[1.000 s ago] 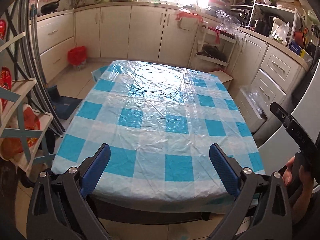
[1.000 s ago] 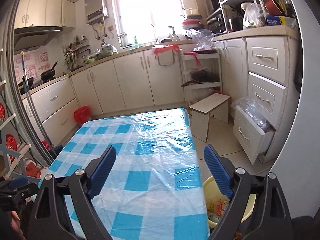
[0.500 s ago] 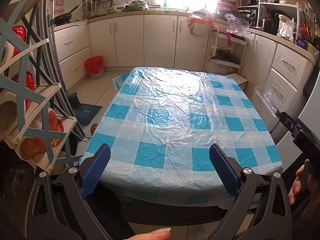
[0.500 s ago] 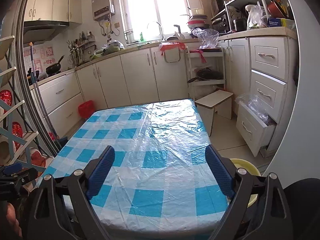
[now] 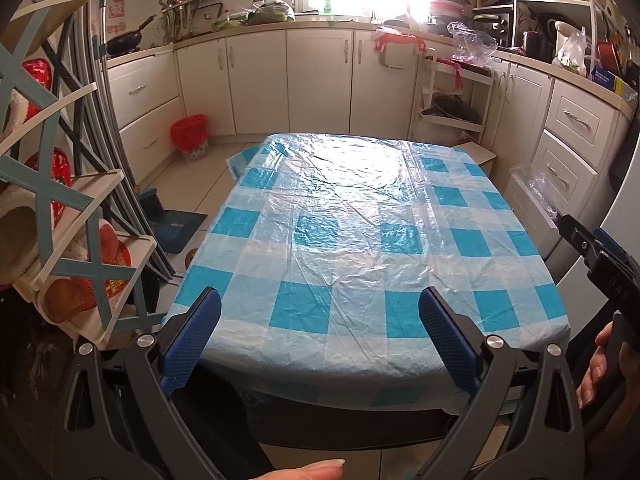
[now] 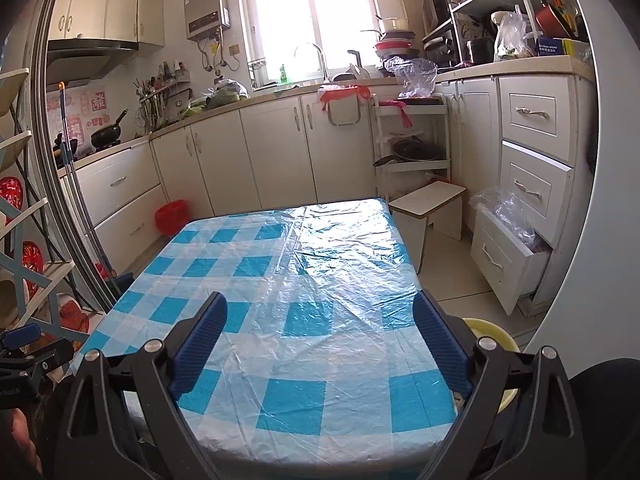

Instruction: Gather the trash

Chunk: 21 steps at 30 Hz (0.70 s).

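My left gripper [image 5: 318, 340] hangs at the near edge of the desk [image 5: 520, 344], its fingers spread wide with nothing between them. My right gripper [image 6: 320, 344] is over the desk's near right corner, fingers just as wide apart and just as empty.

The desk top carries only a blue-checked cloth [image 5: 352, 248] under a clear plastic sheet [image 6: 344, 264]; I can see no loose trash lying on it. The one likely home for trash that I can make out is the yellow bin [image 6: 494, 334] on the floor just beside the desk's right edge, mostly hidden behind my right fingers; what it holds I cannot tell from here. A red-lined bin [image 5: 189, 136] stands well apart by the far cabinets.

If the plastic sheet itself is what must go, I judge it very light, limp and slippery, prone to tearing if yanked and to sliding out of a shallow pinch. I would take it at the near hanging edge or a corner, where it lifts free of the cloth, gathering a fold between the pads before closing down. Any scraps would probably be light and crushable too, so a gentle close should do
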Motion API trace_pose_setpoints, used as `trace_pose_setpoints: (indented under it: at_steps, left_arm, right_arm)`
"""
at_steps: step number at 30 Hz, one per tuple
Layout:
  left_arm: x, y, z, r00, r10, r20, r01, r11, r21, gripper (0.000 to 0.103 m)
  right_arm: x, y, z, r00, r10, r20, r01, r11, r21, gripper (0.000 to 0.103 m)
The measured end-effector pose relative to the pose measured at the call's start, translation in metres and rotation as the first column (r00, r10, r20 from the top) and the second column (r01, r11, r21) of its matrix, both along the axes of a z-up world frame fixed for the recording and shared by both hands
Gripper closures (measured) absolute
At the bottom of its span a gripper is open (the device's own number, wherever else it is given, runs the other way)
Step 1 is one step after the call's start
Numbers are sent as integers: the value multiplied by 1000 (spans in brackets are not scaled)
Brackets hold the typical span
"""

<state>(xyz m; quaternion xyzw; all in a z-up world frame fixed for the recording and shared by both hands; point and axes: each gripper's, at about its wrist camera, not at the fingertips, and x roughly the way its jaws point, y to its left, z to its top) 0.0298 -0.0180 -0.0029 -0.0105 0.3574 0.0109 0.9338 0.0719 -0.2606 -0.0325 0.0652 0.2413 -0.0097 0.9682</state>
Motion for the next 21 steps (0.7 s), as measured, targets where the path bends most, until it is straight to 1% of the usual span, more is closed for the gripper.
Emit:
trace_pose_setpoints:
  at_steps: [21]
  left_arm:
    - [0, 7, 0, 1000, 19, 4, -19, 1000, 0, 8]
  right_arm:
    - [0, -1, 3, 1000, -2, 9, 2, 1000, -9, 12]
